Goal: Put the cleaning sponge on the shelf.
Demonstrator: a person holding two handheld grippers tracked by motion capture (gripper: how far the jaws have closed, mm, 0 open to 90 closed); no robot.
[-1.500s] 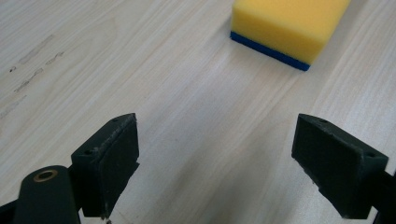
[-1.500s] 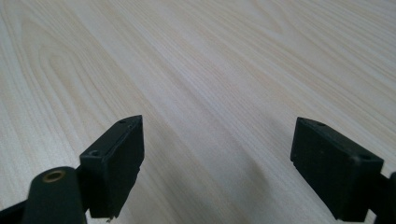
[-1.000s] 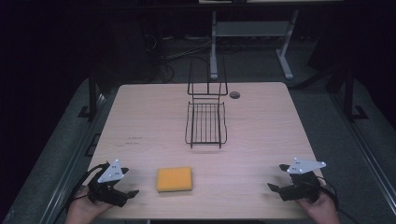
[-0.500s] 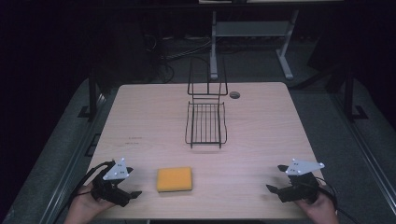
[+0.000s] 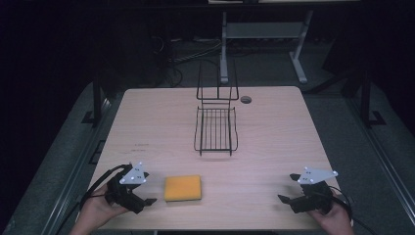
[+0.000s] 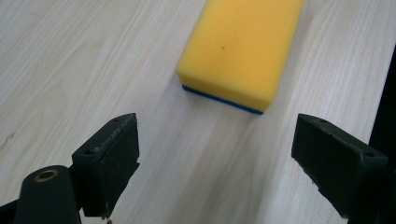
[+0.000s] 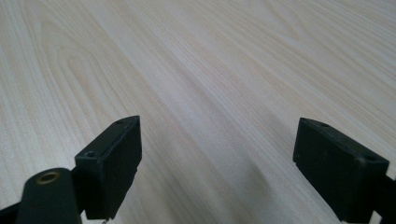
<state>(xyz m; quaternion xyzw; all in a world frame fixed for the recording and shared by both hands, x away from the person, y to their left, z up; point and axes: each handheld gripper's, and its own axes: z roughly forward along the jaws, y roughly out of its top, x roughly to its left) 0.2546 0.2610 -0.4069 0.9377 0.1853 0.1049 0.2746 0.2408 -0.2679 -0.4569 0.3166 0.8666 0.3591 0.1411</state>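
Between the left gripper's jaws, spread wide with nothing in them, lies bare bench, and just ahead sits the yellow sponge, flat, blue layer on its underside, not touched yet. High view has that left gripper at the near left edge, jaws pointed at the sponge, close beside it but apart. Step in hand reads as the approach to grasp, nothing lifted. Next move probably calls for pushing forward so the jaws straddle the sponge's short end, then closing; soft foam, so it should squash some and needs a firm pinch low on the body. Right gripper jaws also wide apart, over plain wood; high view puts it at the near right, well apart from the sponge, idle by the look of it. Farther out, mid-bench, a black wire basket with a tall upright back frame, nothing in it, well apart from the sponge and likely where it goes. Small dark round spot near the far edge, cannot tell what.
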